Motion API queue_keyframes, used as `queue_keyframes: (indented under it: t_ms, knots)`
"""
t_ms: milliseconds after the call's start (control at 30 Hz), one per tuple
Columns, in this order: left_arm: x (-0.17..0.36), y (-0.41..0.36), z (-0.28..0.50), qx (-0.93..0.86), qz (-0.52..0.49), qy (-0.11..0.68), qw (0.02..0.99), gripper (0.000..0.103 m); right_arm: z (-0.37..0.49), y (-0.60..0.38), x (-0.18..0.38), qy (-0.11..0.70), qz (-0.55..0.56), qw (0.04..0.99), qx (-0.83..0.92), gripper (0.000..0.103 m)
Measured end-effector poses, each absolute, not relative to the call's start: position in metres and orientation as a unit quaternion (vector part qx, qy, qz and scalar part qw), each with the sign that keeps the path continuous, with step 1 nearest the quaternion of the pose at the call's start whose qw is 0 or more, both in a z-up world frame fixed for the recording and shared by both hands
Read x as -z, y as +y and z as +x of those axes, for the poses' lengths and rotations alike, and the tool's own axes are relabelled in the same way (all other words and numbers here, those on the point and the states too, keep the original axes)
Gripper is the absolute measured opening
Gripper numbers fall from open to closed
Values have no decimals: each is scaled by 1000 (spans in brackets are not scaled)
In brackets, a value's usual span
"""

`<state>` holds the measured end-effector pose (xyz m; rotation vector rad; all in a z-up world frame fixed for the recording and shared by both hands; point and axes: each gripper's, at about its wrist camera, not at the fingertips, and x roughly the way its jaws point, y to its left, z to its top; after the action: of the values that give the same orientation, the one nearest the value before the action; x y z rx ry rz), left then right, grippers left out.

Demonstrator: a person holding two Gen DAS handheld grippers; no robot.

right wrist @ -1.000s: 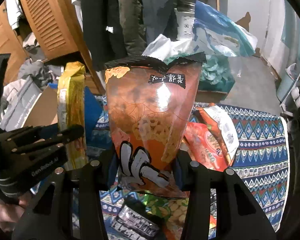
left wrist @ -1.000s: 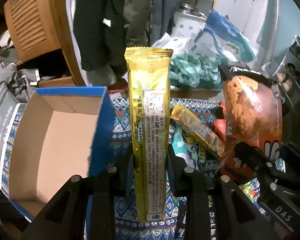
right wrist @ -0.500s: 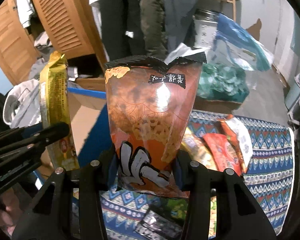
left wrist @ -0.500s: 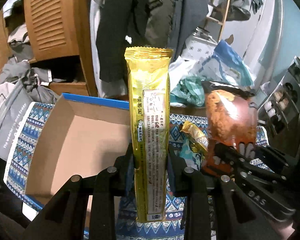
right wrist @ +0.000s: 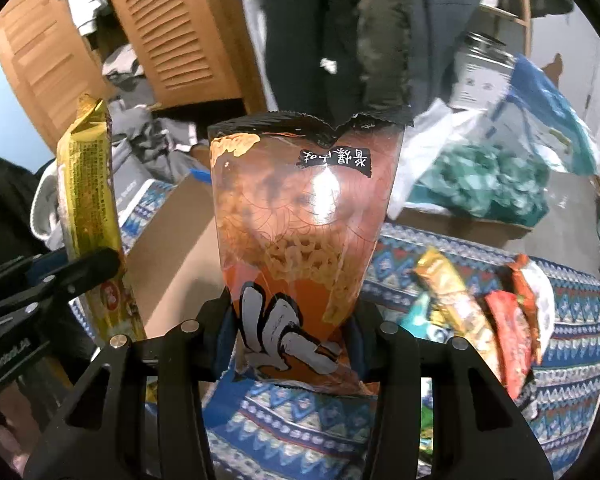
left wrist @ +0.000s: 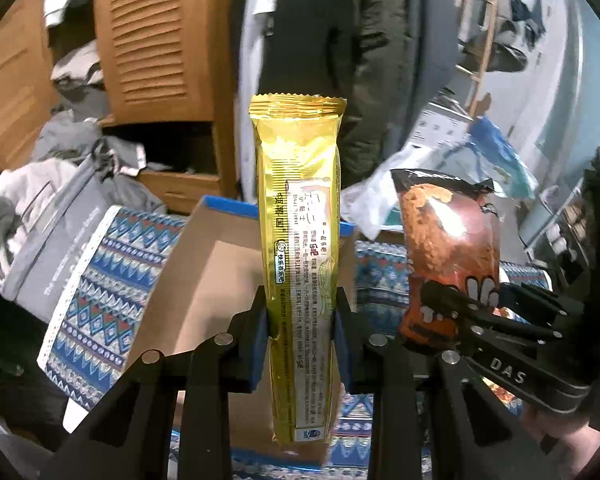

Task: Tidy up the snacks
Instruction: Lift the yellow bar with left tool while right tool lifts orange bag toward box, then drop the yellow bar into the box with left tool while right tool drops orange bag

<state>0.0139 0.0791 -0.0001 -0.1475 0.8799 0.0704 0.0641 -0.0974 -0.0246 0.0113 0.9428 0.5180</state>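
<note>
My left gripper (left wrist: 300, 316) is shut on a long gold snack packet (left wrist: 298, 216), which stands upright between its blue pads above the open cardboard box (left wrist: 204, 292). In the right wrist view that gold packet (right wrist: 90, 200) shows at the left, over the box (right wrist: 172, 264). My right gripper (right wrist: 290, 332) is shut on an orange snack bag (right wrist: 300, 224) with a black top edge, held upright. From the left wrist the orange bag (left wrist: 448, 248) hangs to the right of the box, clamped in the right gripper (left wrist: 452, 312).
Several loose snack packets (right wrist: 480, 312) lie on the blue patterned cloth (right wrist: 572, 352) at the right. Behind the table are wooden louvred doors (left wrist: 152, 36), hanging dark coats (left wrist: 340, 40), grey bags (left wrist: 52, 232) and plastic bags (right wrist: 492, 184).
Both grippers have carried their packets leftward and a little higher; the box now lies under the gold packet, and the snack pile has slid off to the right. Neither grip changed.
</note>
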Motion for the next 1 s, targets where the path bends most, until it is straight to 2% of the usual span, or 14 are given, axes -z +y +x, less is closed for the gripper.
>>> queue_keyframes:
  t_ms: [367, 833, 933, 1000]
  knots:
    - [33, 135, 18, -82, -98, 449, 884, 29, 68, -35, 39, 475, -6, 834, -281, 45]
    - [61, 153, 30, -91, -99, 478, 868, 29, 70, 10, 64, 510, -29, 808, -294, 46]
    - [65, 154, 32, -93, -94, 483, 866, 30, 72, 12, 67, 516, -31, 805, -291, 51]
    - [64, 153, 31, -104, -80, 479, 868, 32, 72, 12, 66, 513, -31, 808, -288, 59]
